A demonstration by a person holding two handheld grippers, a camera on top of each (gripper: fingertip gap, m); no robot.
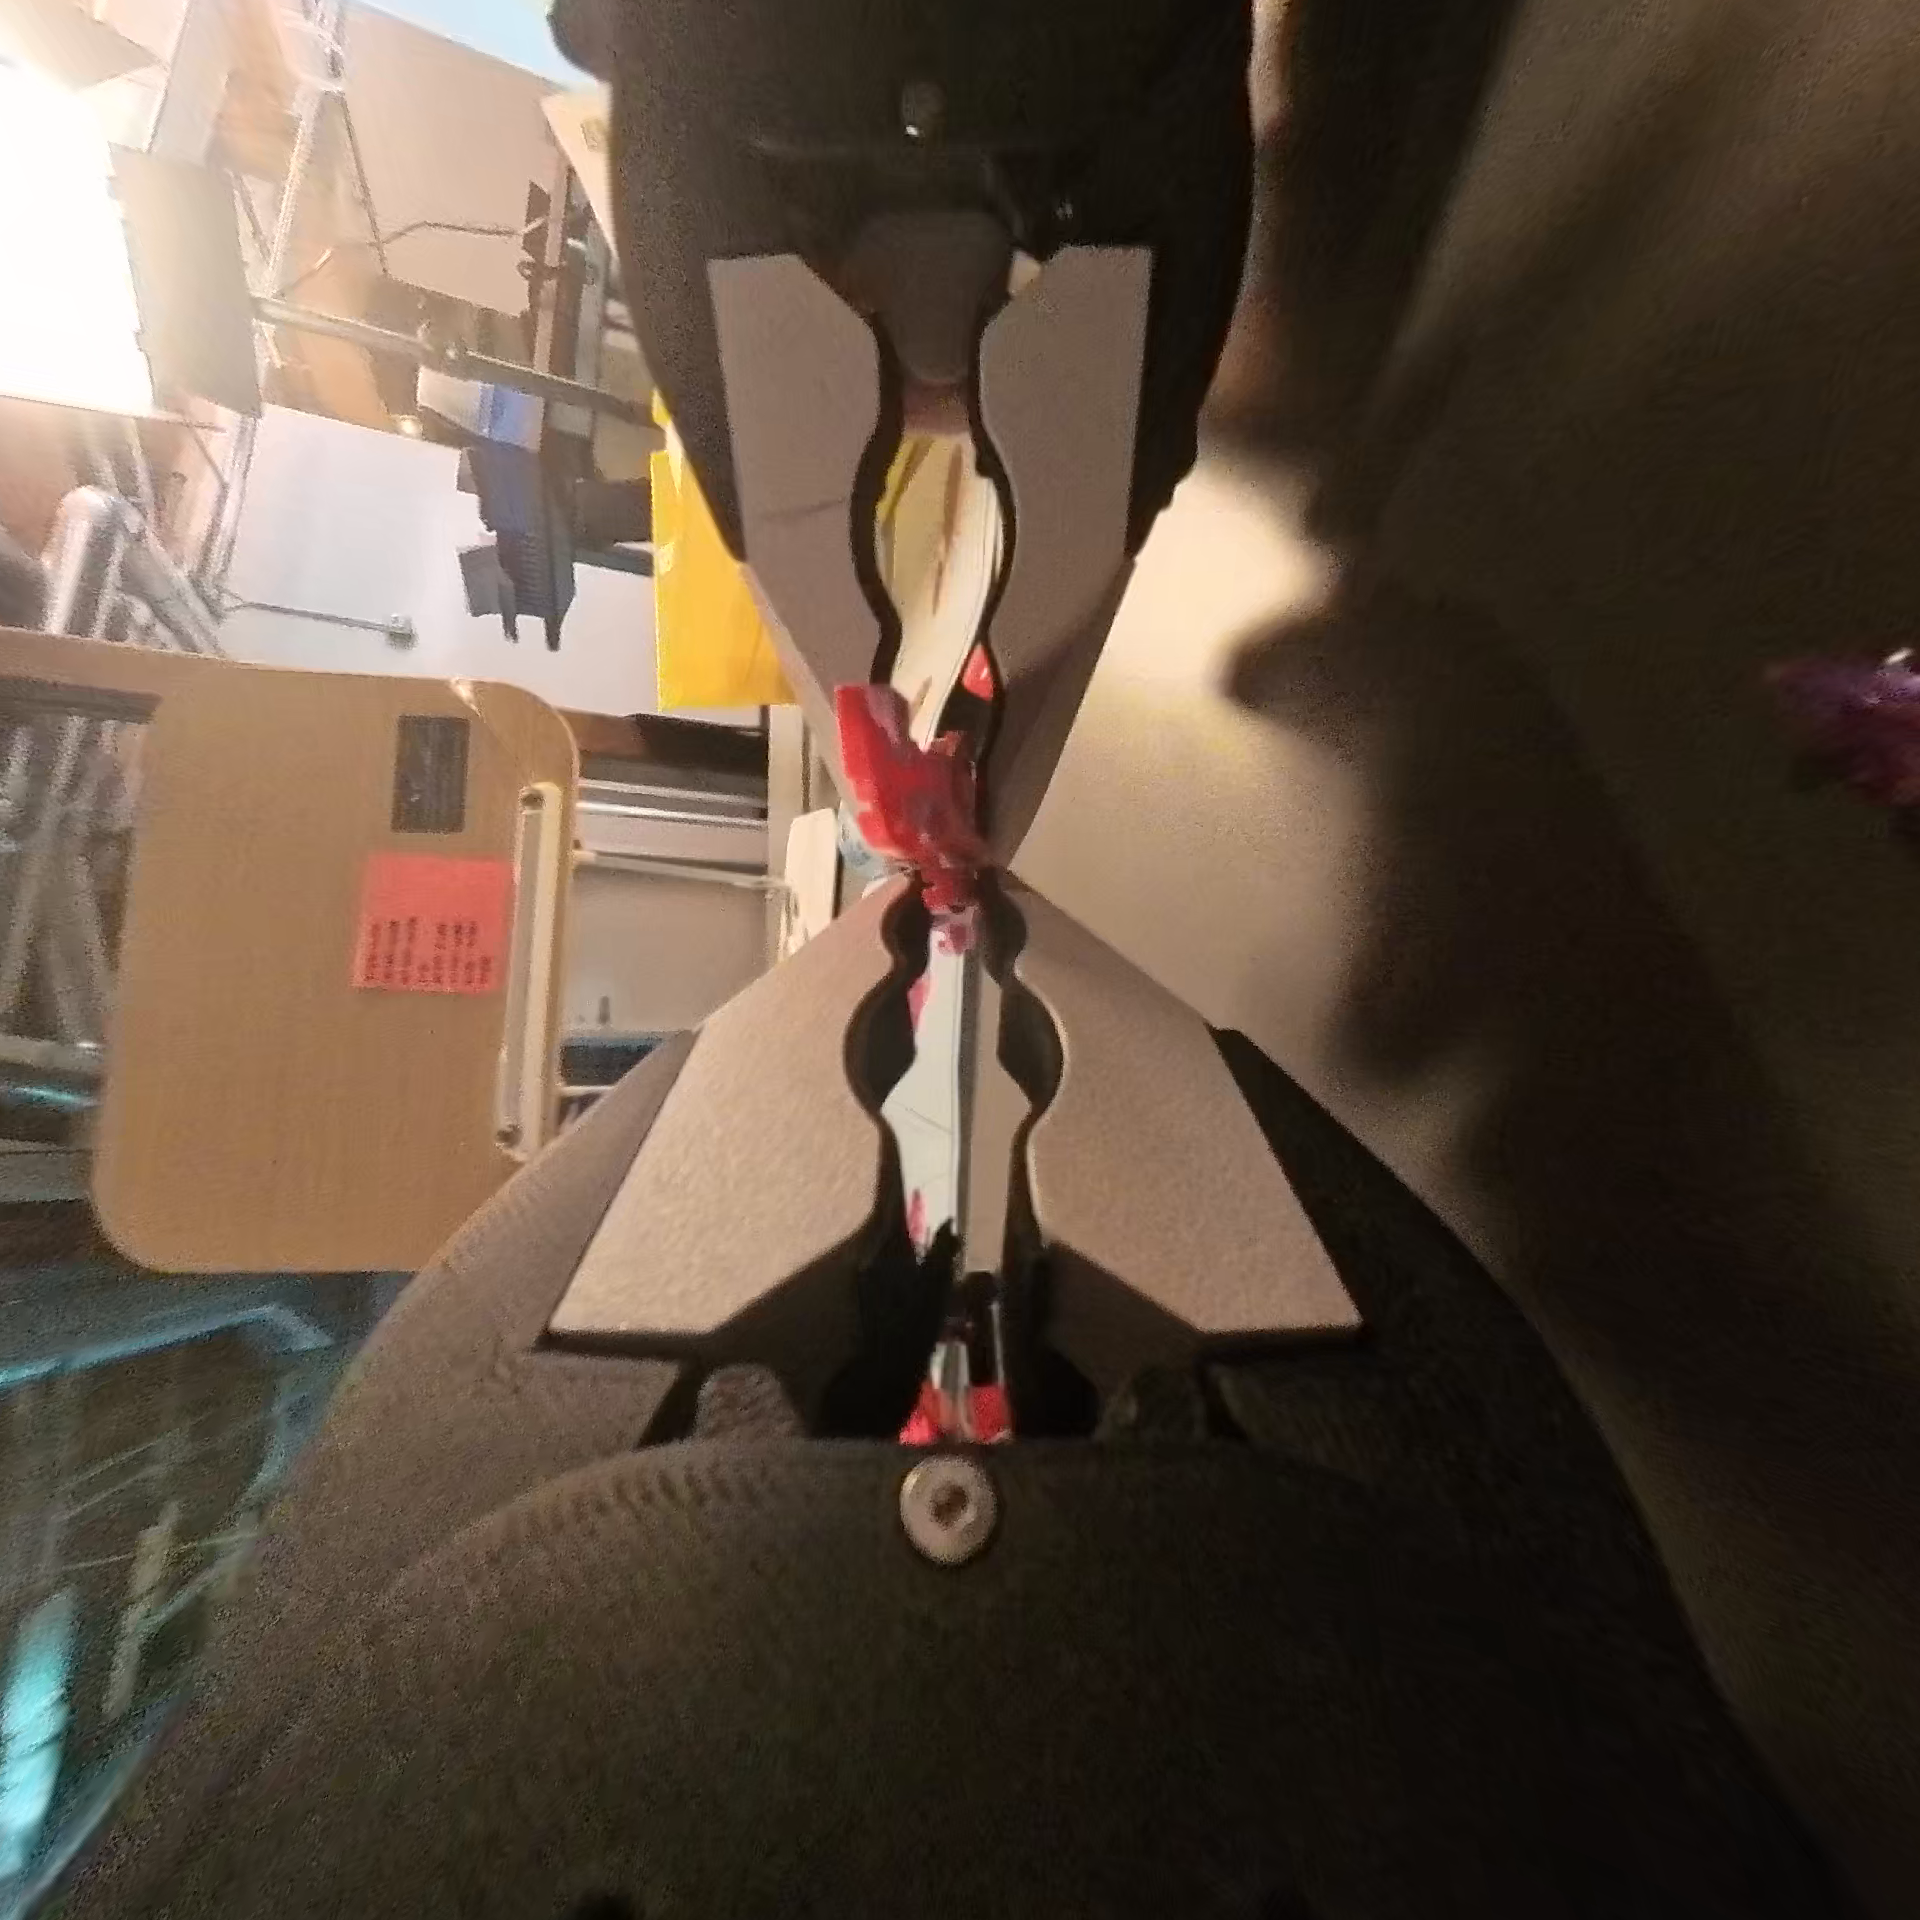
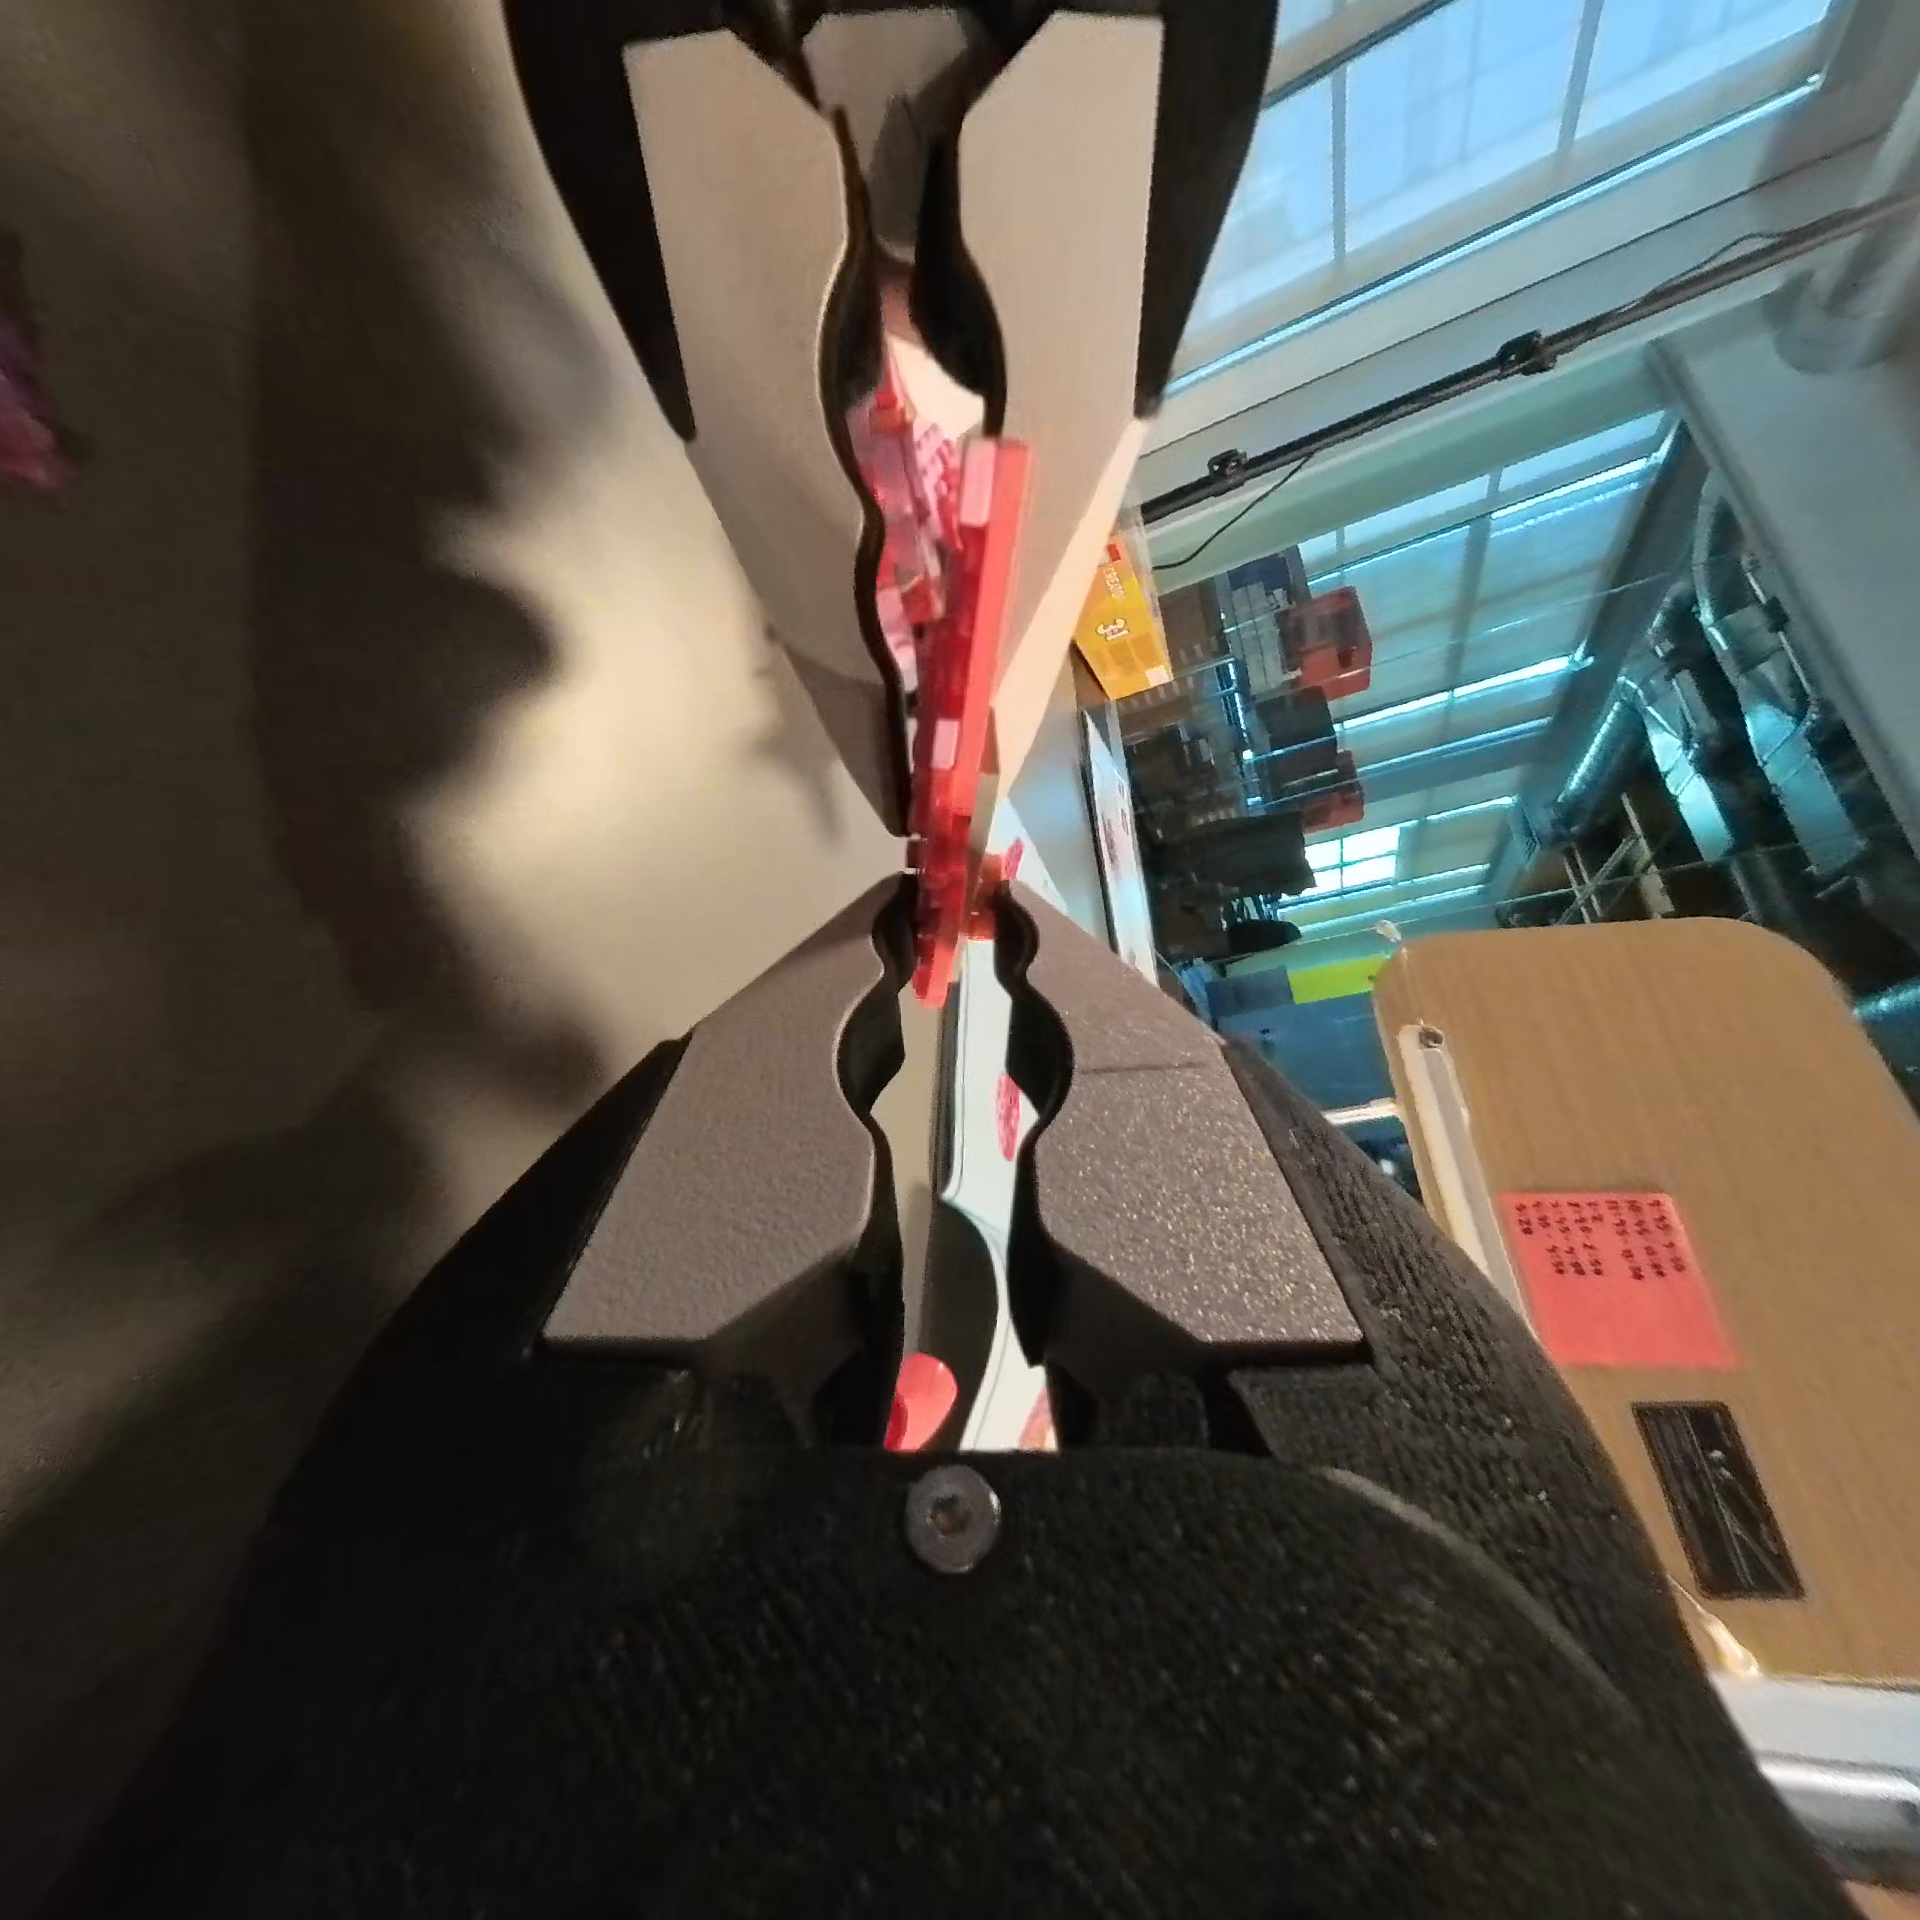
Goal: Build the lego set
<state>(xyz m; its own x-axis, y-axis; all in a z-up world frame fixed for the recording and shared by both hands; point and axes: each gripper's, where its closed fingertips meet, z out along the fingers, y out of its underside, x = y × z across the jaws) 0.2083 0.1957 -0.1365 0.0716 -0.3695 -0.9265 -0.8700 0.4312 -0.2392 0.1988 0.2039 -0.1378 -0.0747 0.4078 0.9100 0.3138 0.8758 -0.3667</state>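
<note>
My two grippers meet tip to tip on one thin red-and-white packet. In the left wrist view my left gripper (image 1: 948,896) comes up from below, shut on the packet (image 1: 940,1091), whose crumpled red end (image 1: 902,790) bulges out at the tips. My right gripper (image 1: 940,847) comes down from above onto the same packet. In the right wrist view my right gripper (image 2: 951,894) is shut on the red edge of the packet (image 2: 961,665). The left gripper (image 2: 945,816) clamps it from the far side. Both pairs of pads press on it.
A pale surface (image 1: 1299,540) with the grippers' shadows lies beside them (image 2: 416,520). A small purple thing (image 1: 1860,727) lies on it. A wooden board with an orange-red sticker (image 1: 312,935) stands nearby (image 2: 1662,1195). A yellow bag (image 1: 707,582), shelves and windows (image 2: 1455,156) lie behind. The tips of both grippers are at nearly the same place.
</note>
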